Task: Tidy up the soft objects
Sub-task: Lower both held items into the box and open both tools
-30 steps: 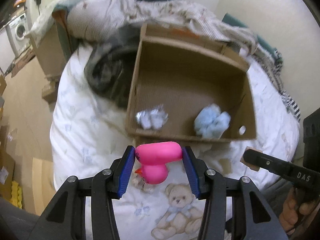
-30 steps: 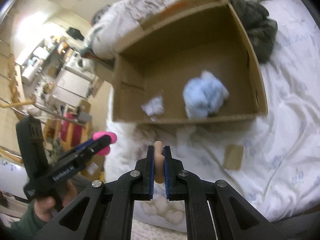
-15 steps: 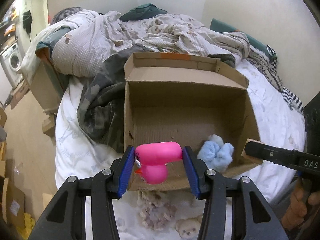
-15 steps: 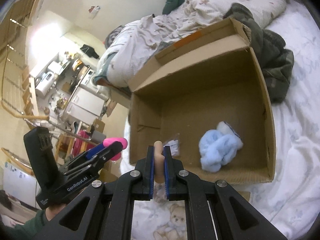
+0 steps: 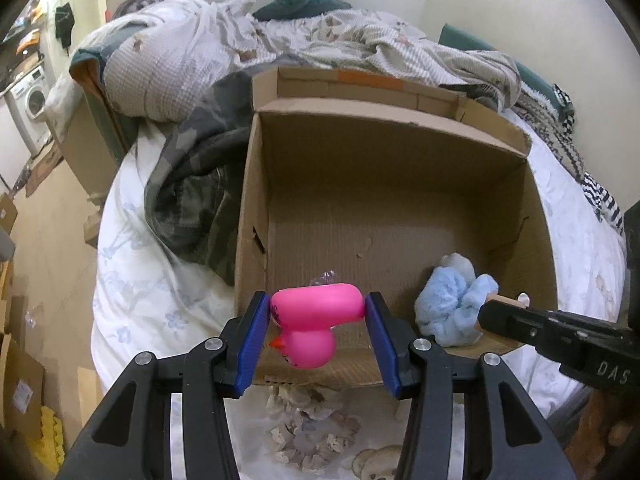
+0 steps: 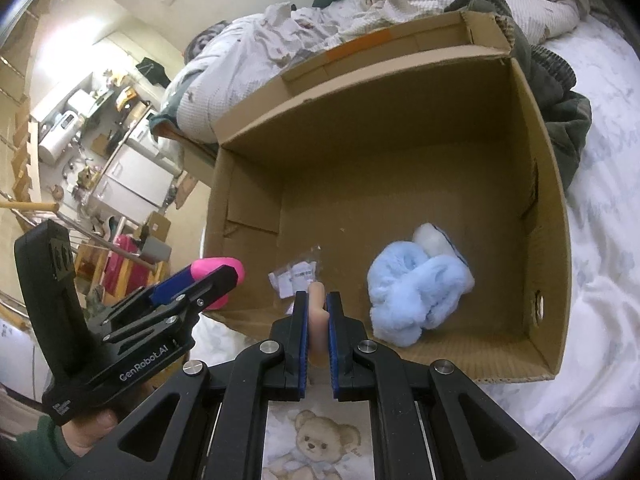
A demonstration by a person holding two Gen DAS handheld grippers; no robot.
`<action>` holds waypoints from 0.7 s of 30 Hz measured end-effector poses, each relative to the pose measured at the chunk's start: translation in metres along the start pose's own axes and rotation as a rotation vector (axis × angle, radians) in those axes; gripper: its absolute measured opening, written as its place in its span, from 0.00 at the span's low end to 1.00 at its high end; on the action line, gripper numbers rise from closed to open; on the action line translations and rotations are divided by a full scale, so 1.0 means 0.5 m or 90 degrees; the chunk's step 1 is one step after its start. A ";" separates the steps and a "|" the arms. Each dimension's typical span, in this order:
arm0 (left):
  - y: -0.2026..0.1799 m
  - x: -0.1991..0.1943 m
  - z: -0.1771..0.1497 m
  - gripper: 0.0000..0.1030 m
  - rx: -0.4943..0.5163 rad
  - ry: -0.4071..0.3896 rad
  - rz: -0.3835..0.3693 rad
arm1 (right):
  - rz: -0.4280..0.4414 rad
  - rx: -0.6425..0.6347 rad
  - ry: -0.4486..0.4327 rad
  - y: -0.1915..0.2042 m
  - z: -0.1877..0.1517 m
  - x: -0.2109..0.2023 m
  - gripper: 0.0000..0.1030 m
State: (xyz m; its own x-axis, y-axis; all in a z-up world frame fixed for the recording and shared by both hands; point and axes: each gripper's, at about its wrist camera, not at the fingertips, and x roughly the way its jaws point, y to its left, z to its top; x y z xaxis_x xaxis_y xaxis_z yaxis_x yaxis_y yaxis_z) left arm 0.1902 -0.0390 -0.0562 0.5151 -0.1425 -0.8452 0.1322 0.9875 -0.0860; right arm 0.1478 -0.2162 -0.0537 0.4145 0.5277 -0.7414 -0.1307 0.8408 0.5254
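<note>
Bedding (image 5: pixel 168 312), white with a faint flower print, carries an open cardboard box (image 5: pixel 256 184) whose floor holds a fluffy light-blue soft toy (image 6: pixel 416 284) near its right wall and a small clear packet (image 6: pixel 292 274) toward its left. The left gripper (image 5: pixel 316 316) clamps a pink rubber duck (image 5: pixel 314 320) between its blue pads, held above the box's near-left edge. The right gripper (image 6: pixel 318 320), jaws nearly together, pinches a thin beige soft piece (image 6: pixel 318 304) over the box's near edge, just left of the blue toy.
</note>
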 end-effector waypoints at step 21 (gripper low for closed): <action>-0.018 0.025 -0.005 0.44 0.022 0.026 0.009 | -0.011 0.009 0.003 -0.016 0.005 0.012 0.10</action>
State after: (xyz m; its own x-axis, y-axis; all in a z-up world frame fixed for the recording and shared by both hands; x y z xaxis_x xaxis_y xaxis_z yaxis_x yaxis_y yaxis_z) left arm 0.1933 -0.0498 -0.0675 0.4825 -0.1257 -0.8668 0.1556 0.9862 -0.0564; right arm 0.1535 -0.2201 -0.0611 0.4125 0.5133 -0.7526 -0.1101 0.8481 0.5182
